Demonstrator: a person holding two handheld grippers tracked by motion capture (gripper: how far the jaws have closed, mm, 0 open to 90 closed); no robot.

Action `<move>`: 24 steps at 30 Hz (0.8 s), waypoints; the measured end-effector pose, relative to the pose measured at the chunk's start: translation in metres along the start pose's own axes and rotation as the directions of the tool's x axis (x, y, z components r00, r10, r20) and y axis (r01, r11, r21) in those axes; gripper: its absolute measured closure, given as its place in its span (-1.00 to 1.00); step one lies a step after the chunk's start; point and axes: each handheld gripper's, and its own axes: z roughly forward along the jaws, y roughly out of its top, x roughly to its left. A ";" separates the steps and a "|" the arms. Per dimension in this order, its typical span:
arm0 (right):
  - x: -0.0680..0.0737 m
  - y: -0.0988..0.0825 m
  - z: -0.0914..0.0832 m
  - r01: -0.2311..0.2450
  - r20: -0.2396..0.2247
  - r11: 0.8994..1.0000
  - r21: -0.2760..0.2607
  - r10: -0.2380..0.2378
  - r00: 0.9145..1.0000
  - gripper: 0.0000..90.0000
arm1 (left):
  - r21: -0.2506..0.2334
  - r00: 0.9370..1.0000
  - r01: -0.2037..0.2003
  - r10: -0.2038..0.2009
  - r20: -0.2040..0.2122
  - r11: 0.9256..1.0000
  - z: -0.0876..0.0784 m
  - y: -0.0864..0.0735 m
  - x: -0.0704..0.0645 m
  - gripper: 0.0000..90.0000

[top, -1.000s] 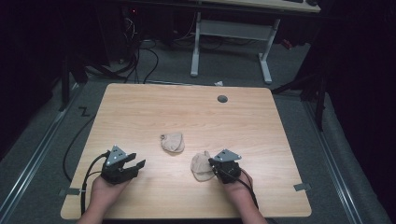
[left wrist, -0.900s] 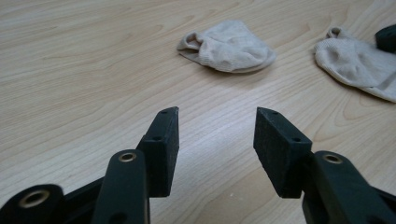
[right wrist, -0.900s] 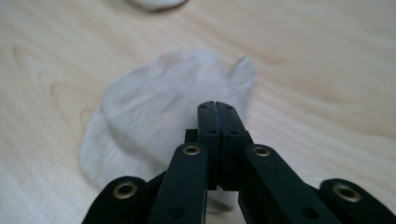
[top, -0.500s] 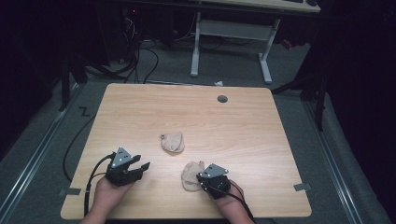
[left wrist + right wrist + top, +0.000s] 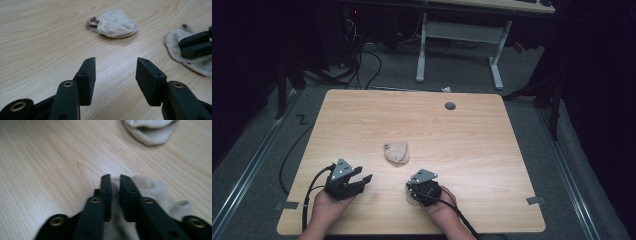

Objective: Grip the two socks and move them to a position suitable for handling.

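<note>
Two beige socks lie on the wooden table (image 5: pixel 462 135). One sock (image 5: pixel 396 151) (image 5: pixel 113 23) (image 5: pixel 150 131) rests loose near the middle. The other sock (image 5: pixel 411 198) (image 5: pixel 175 37) (image 5: pixel 152 190) sits near the front edge, mostly under my right gripper (image 5: pixel 412 190) (image 5: pixel 115 180) (image 5: pixel 181 48). The right gripper's jaws have just been closing and pinch a fold of this sock between them. My left gripper (image 5: pixel 362 176) (image 5: pixel 116 66) rests low at the front left, open, with bare wood between its jaws, pointing toward the socks.
A round cable hole (image 5: pixel 450 105) sits near the table's far edge. Grey tape tabs mark the front corners (image 5: pixel 287 205) (image 5: pixel 535 200). Beyond the table stand a white desk frame (image 5: pixel 422 45) and floor cables (image 5: pixel 362 65).
My right gripper has slid left and toward the front edge, dragging its sock along. The left gripper and the middle sock have stayed in place.
</note>
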 end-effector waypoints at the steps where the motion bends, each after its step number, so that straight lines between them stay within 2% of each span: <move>1: 0.000 0.001 -0.003 0.001 0.000 1.000 -0.016 -0.001 1.000 0.90 | -0.001 1.000 -0.001 0.001 0.003 1.000 0.000 0.000 -0.002 0.13; 2: -0.001 0.004 -0.010 -0.011 0.004 0.999 -0.045 0.011 1.000 0.91 | 0.002 1.000 -0.010 0.010 0.010 1.000 0.002 0.001 -0.006 0.13; 3: -0.001 0.004 -0.010 -0.011 0.004 0.999 -0.045 0.011 1.000 0.91 | 0.002 1.000 -0.010 0.010 0.010 1.000 0.002 0.001 -0.006 0.13; 4: -0.004 0.005 -0.017 -0.013 0.012 0.997 -0.079 0.014 1.000 0.91 | 0.017 0.999 -0.032 0.032 0.019 0.999 0.004 0.002 -0.013 0.13; 5: -0.005 0.005 -0.020 -0.018 0.014 0.996 -0.090 0.019 1.000 0.91 | 0.017 0.999 -0.032 0.032 0.019 0.999 0.004 0.002 -0.013 0.13; 6: -0.007 0.005 -0.024 -0.029 0.008 0.994 -0.105 0.030 1.000 0.91 | 0.013 0.998 -0.042 0.041 0.039 0.999 0.007 0.004 -0.023 0.13; 7: -0.007 0.005 -0.024 -0.029 0.008 0.994 -0.105 0.030 1.000 0.91 | 0.013 0.998 -0.042 0.041 0.039 0.999 0.007 0.004 -0.023 0.14; 9: -0.011 0.004 -0.032 -0.041 0.010 0.991 -0.129 0.042 0.999 0.91 | 0.023 0.996 -0.062 0.060 0.072 0.998 0.013 0.006 -0.038 0.16; 10: -0.014 0.002 -0.037 -0.044 0.014 0.988 -0.145 0.047 0.999 0.91 | 0.031 0.992 -0.081 0.078 0.101 0.996 0.020 0.008 -0.051 0.21; 11: -0.014 0.002 -0.037 -0.044 0.014 0.988 -0.145 0.047 0.999 0.91 | 0.031 0.992 -0.081 0.078 0.101 0.996 0.020 0.008 -0.051 0.25; 12: -0.018 -0.002 -0.041 -0.053 0.016 0.986 -0.160 0.056 0.998 0.90 | 0.042 0.984 -0.103 0.095 0.147 0.994 0.029 0.011 -0.068 0.34; 13: -0.019 -0.003 -0.042 -0.060 0.015 0.985 -0.163 0.063 0.998 0.90 | 0.046 0.981 -0.120 0.111 0.161 0.992 0.033 0.012 -0.076 0.40; 14: -0.020 -0.006 -0.043 -0.070 0.011 0.983 -0.171 0.073 0.997 0.91 | 0.046 0.981 -0.120 0.111 0.161 0.992 0.033 0.012 -0.076 0.48; 15: -0.022 -0.008 -0.045 -0.076 0.010 0.981 -0.177 0.079 0.997 0.91 | 0.061 0.972 -0.138 0.123 0.198 0.989 0.045 0.014 -0.090 0.56; 16: -0.022 -0.009 -0.045 -0.076 0.011 0.981 -0.181 0.080 0.997 0.90 | 0.070 0.968 -0.152 0.134 0.215 0.986 0.051 0.015 -0.095 0.63; 17: -0.023 -0.011 -0.046 -0.078 0.011 0.979 -0.187 0.082 0.997 0.91 | 0.070 0.968 -0.152 0.134 0.215 0.986 0.051 0.015 -0.095 0.67; 18: -0.023 -0.013 -0.048 -0.075 0.017 0.980 -0.187 0.079 0.997 0.91 | 0.098 0.959 -0.194 0.168 0.228 0.976 0.062 0.014 -0.104 0.73; 19: -0.023 -0.013 -0.048 -0.075 0.017 0.980 -0.187 0.079 0.997 0.91 | 0.098 0.959 -0.194 0.168 0.228 0.976 0.062 0.014 -0.104 0.77; 20: -0.026 -0.017 -0.051 -0.073 0.033 0.979 -0.188 0.081 0.996 0.90 | 0.129 0.954 -0.224 0.190 0.233 0.966 0.069 0.012 -0.108 0.80; 21: -0.027 -0.019 -0.053 -0.079 0.034 0.979 -0.190 0.087 0.996 0.91 | 0.143 0.954 -0.233 0.197 0.228 0.962 0.071 0.011 -0.109 0.82; 23: -0.029 -0.022 -0.056 -0.084 0.040 0.978 -0.192 0.093 0.995 0.91 | 0.139 0.953 -0.237 0.203 0.226 0.961 0.072 0.010 -0.109 0.84; 24: -0.035 -0.031 -0.063 -0.094 0.060 0.978 -0.188 0.107 0.992 0.90 | 0.143 0.954 -0.235 0.200 0.222 0.961 0.072 0.010 -0.108 0.84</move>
